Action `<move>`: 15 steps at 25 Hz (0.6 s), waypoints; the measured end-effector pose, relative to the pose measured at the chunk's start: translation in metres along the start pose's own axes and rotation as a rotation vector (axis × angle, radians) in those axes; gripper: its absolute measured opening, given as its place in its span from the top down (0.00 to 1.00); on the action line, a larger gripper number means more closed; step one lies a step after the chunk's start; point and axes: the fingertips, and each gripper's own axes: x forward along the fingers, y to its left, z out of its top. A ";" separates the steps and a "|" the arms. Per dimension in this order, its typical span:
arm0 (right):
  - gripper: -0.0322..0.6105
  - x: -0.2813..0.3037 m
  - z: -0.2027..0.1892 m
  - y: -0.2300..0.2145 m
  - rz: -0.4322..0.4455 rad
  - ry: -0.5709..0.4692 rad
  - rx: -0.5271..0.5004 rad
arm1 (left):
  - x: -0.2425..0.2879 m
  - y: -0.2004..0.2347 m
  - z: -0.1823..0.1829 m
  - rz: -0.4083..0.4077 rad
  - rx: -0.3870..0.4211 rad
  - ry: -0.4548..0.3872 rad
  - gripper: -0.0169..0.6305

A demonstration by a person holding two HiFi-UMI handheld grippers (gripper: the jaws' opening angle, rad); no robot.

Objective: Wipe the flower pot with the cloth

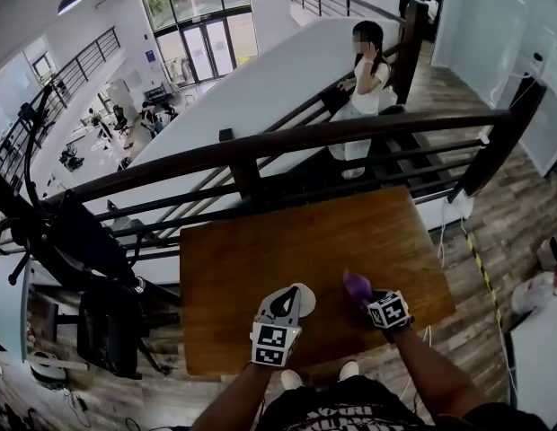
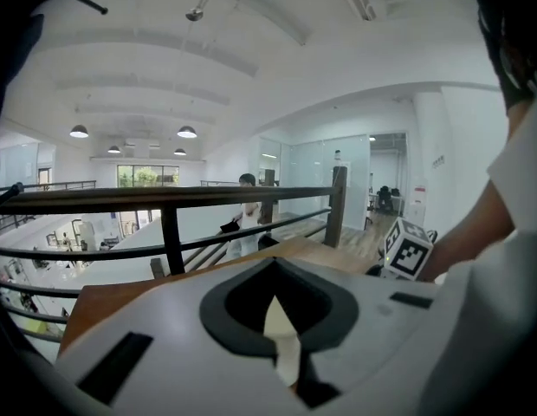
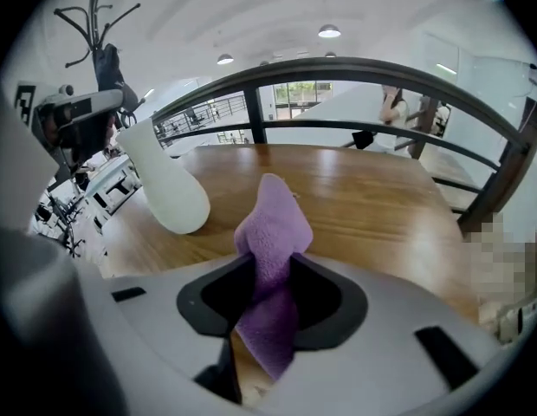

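Note:
A white flower pot hangs tilted over the near part of the wooden table, with my left gripper shut on its rim. In the left gripper view only a cream sliver of the pot shows between the jaws of that gripper. My right gripper is shut on a purple cloth, just right of the pot. In the right gripper view the cloth sticks up out of the gripper, and the pot hangs to its left, a short gap away.
A dark metal railing runs along the table's far edge, with an open drop to a lower floor behind it. A person stands on the stairs beyond. A black stand with hanging things is at the table's left.

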 end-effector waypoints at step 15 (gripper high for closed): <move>0.52 -0.007 -0.008 -0.047 0.030 -0.067 -0.020 | -0.014 -0.022 0.000 0.160 -0.126 0.005 0.97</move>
